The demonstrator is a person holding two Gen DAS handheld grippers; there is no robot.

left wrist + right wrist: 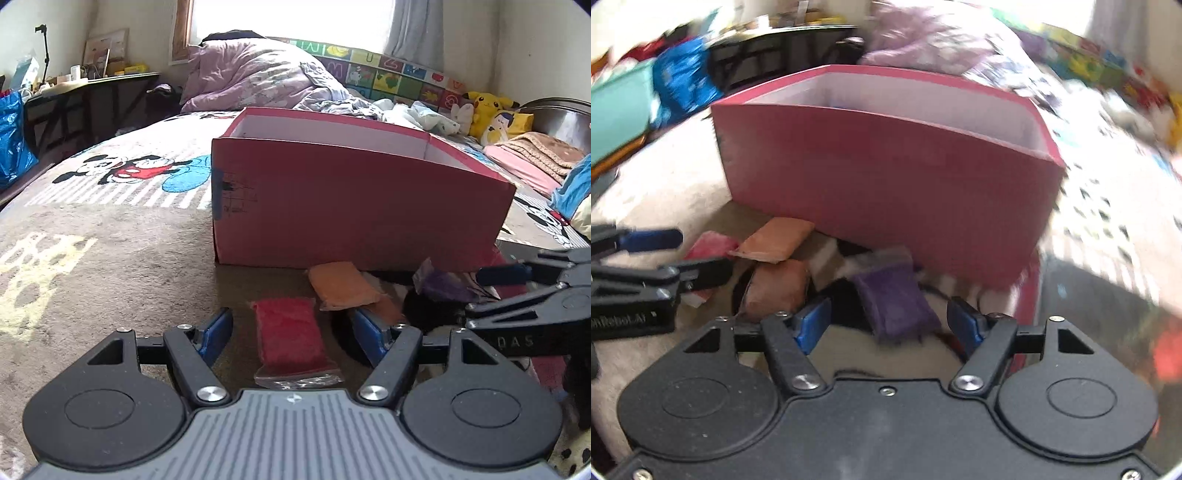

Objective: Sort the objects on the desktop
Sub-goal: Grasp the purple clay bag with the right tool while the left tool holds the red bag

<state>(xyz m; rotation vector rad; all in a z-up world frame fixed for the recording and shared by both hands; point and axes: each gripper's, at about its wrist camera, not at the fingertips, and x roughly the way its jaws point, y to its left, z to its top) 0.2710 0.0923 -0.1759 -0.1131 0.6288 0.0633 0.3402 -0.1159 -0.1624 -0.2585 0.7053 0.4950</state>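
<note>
A red open box [354,206] stands on the bed; it also shows in the right wrist view [886,184]. My left gripper [291,332] is open, its blue fingers either side of a red bag [291,339] lying on the blanket. An orange bag [341,286] lies just beyond it against the box. My right gripper [890,326] is open around a purple bag [895,304]. A brown bag [775,288], the orange bag [777,240] and the red bag [709,245] lie to its left. The right gripper shows at the right of the left view [517,291].
A Mickey Mouse blanket [110,229] covers the bed. A purple quilt [258,77] and plush toys [491,114] lie beyond the box. A dark desk [92,92] and a blue sack [11,140] stand at the left.
</note>
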